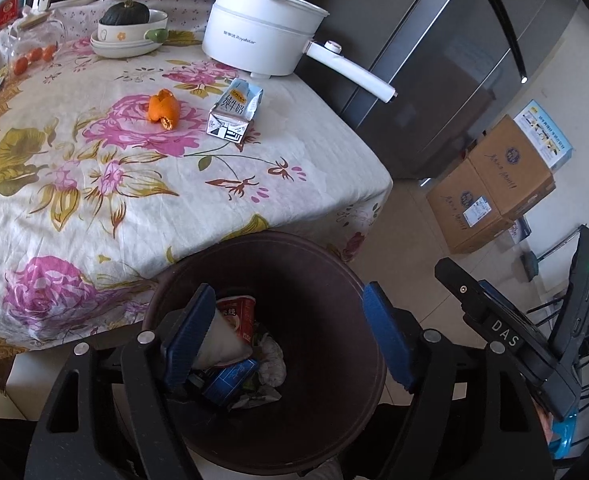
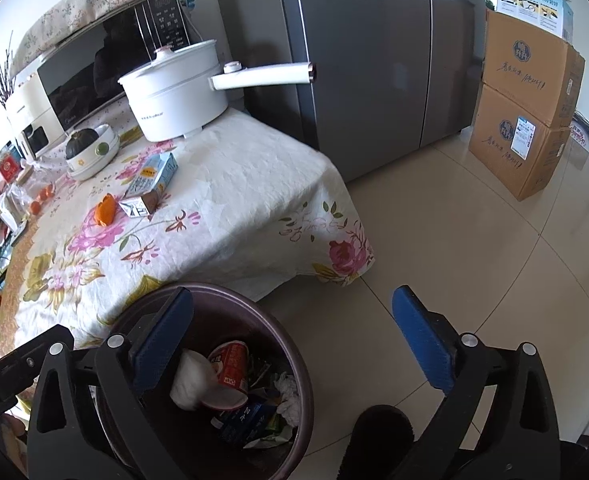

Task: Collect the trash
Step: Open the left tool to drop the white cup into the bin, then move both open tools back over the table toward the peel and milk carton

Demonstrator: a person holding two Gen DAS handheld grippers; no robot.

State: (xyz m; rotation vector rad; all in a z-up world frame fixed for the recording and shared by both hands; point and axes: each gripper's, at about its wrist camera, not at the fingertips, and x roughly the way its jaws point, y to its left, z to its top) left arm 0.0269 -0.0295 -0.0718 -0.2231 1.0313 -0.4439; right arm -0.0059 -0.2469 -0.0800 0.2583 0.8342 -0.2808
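Both tongs hang over the dark bin point(image 1: 326, 412), which stands on the floor against the near edge of the table point(image 1: 94, 200). The left tongs point(image 1: 290, 336) are open above the bin mouth, nothing pressed between the blue pads. The right tongs point(image 2: 294, 344) gape wide and empty, one pad over the bin, the other over the floor tiles. Inside the bin a red noodle cup point(image 2: 230, 372) lies tipped on its side, its mouth facing the camera, among crumpled paper and wrappers. Beyond the bin, on the table, a milk carton point(image 1: 234, 110) lies flat, its long axis running away from the bin, gabled top farthest. Just left of the carton sits an orange peel point(image 1: 163, 110). Behind the carton stands a white pot point(image 1: 262, 36).
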